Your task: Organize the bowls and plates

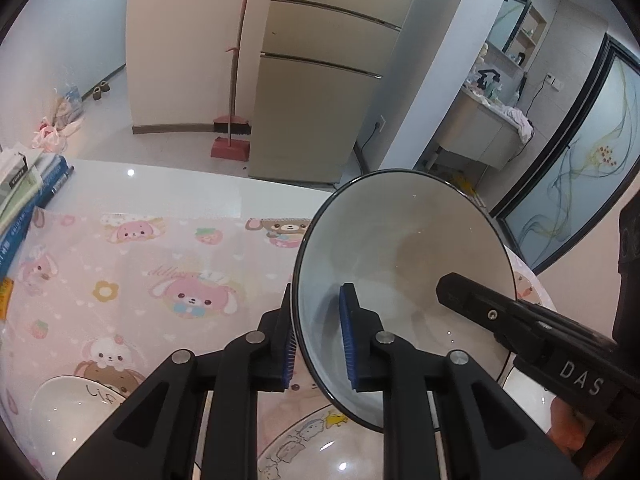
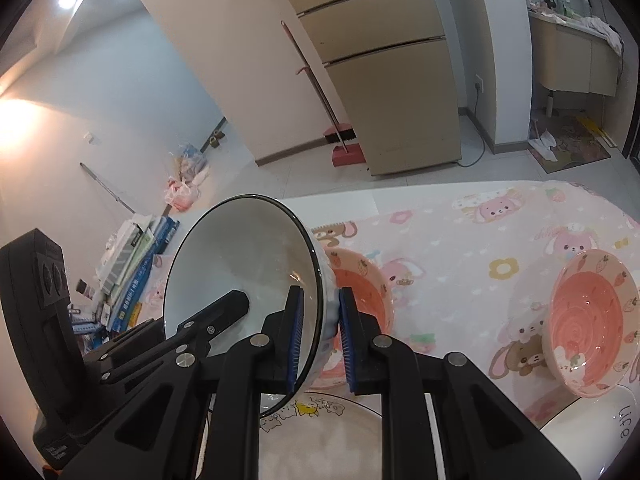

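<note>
Basically both grippers clamp one white glazed bowl with a thin black rim, held tilted above the table: left gripper pinches its rim on one side, right gripper pinches the wall opposite. Below it sits a cartoon-printed plate. Step looks like carrying the bowl toward a stack; next move needs levelling and lowering it, both hands together. Farther out on the pink cartoon tablecloth are pink strawberry bowls, likely the spot.
</note>
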Tool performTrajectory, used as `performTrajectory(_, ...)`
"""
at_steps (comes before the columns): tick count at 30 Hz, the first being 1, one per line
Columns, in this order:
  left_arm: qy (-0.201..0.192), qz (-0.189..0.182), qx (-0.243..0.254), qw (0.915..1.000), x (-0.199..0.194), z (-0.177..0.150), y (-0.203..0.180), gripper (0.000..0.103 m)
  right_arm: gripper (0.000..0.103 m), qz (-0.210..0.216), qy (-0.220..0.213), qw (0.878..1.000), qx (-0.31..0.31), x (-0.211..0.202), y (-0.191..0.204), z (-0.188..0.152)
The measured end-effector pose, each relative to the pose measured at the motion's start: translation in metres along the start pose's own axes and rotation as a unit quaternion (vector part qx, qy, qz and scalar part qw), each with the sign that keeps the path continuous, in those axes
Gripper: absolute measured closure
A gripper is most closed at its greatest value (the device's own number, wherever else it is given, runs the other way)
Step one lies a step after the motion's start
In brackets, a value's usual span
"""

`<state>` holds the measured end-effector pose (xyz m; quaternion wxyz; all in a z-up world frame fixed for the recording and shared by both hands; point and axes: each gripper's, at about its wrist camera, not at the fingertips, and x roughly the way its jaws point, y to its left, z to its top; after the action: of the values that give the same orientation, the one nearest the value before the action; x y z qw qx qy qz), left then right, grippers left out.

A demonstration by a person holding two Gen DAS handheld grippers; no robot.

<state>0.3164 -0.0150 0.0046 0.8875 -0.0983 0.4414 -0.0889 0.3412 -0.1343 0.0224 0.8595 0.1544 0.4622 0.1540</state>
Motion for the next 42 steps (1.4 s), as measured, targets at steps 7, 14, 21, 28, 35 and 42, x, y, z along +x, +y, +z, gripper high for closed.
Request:
performTrajectory(7,-0.007,-0.011,0.017,0.9998,0.003,0.004,-0.007,0.087,0.084,-0.006,0.002,1.000,-0.024,-0.002,-0.004,0.000)
performTrajectory(14,-0.019,-0.027,0.012,0.9994,0.024,-0.006,0.018,0.086,0.083,-0.026,0.018,0.998,-0.051,0.021,0.005,-0.007)
performTrajectory(21,-0.040,-0.003,0.018,0.9990,0.034,-0.013,0.021,0.086,0.083,-0.033,0.005,0.997,-0.076,0.037,0.007,-0.012)
performTrajectory(28,-0.030,0.008,0.007,0.9995,0.045,-0.015,0.024,0.086,0.083,-0.044,0.011,0.996,-0.082,0.044,0.008,-0.016)
performTrajectory(35,-0.042,0.023,0.018,0.9987,0.043,-0.016,0.020,0.086,0.083,-0.046,0.007,0.995,-0.087,0.044,0.008,-0.015)
performTrajectory(42,-0.033,0.034,0.026,0.9985,0.054,-0.020,0.014,0.086,0.083,-0.058,0.019,0.995,-0.080,0.050,0.000,-0.016)
